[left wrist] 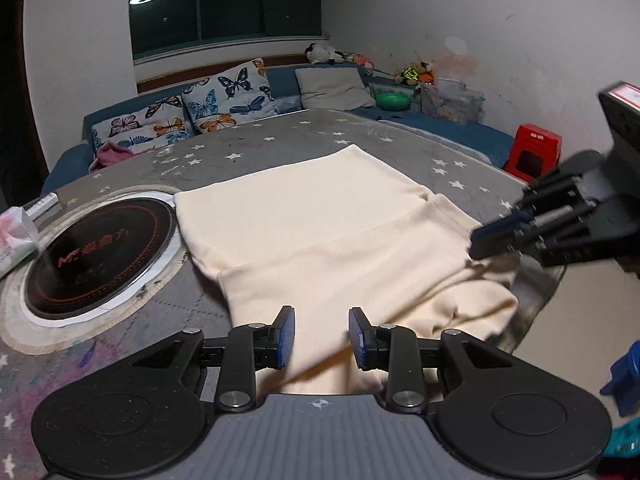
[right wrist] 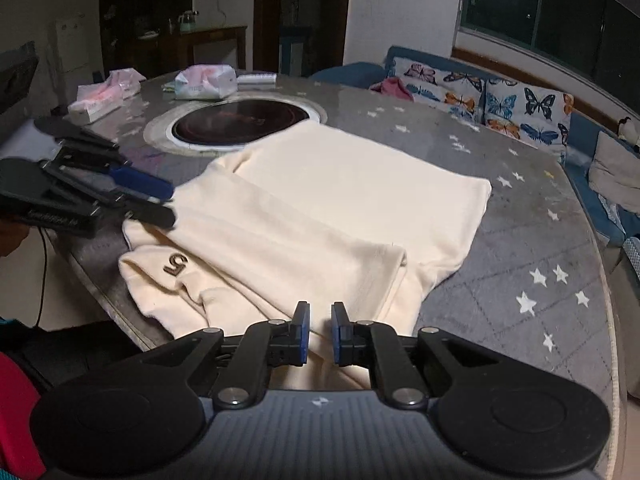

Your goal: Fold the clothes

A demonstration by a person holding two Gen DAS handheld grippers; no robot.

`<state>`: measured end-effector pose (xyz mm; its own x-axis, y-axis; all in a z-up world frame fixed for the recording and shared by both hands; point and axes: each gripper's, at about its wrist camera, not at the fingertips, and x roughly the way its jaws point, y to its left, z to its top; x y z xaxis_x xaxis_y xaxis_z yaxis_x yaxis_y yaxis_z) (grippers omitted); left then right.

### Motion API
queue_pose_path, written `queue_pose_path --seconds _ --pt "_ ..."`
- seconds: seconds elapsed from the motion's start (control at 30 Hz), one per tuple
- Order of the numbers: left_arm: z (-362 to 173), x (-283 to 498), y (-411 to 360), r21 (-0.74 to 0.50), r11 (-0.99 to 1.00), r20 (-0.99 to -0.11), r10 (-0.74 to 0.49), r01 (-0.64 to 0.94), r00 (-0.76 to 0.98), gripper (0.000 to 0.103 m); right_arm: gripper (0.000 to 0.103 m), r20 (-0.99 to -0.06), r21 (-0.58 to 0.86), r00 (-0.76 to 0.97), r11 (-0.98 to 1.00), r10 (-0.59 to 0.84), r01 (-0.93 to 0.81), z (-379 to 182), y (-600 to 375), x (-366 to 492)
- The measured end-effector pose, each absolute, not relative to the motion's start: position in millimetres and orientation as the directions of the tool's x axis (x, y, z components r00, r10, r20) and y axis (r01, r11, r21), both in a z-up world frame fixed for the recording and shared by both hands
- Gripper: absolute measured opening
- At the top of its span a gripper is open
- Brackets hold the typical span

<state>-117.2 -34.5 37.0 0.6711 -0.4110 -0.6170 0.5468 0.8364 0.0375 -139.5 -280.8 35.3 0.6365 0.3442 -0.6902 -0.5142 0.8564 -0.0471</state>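
Note:
A cream garment [left wrist: 320, 220] [right wrist: 320, 208] lies partly folded on the grey star-patterned table [left wrist: 280, 140] [right wrist: 520, 240], its near part rumpled at the table's edge. A small dark mark [right wrist: 176, 265] shows on one near fold. My left gripper [left wrist: 322, 334] hovers over the garment's near edge, jaws apart, with cloth only beneath them. In the right wrist view that left gripper [right wrist: 156, 198] sits at the garment's left corner. My right gripper [right wrist: 320, 332] is over the near hem with its pads almost together and no cloth visibly pinched. It shows in the left wrist view [left wrist: 480, 244] by the garment's right edge.
A round black hob [left wrist: 100, 252] [right wrist: 244, 120] is set into the table just beyond the garment. Tissue packs [right wrist: 204, 80] [right wrist: 100, 98] lie behind it. A blue sofa with butterfly cushions [left wrist: 180, 108] [right wrist: 520, 108] runs along the far side. A red box [left wrist: 536, 152] stands by the wall.

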Motion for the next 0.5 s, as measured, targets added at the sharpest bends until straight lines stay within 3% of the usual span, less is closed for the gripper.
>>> queue_pose_path --seconds 0.33,0.5 --pt "30.2 -147.4 -28.9 0.175 0.752 -0.647 -0.4 0.636 0.65 0.046 0.011 -0.719 -0.038 0.6 0.842 0.351 -0.539 35.5 -282.4 -141.0" --pt "19.7 -151.2 -41.9 0.209 0.707 -0.636 -0.427 0.676 0.643 0.046 0.017 -0.723 -0.059 0.605 0.844 0.332 -0.534 43.9 -288.9 -149.2"
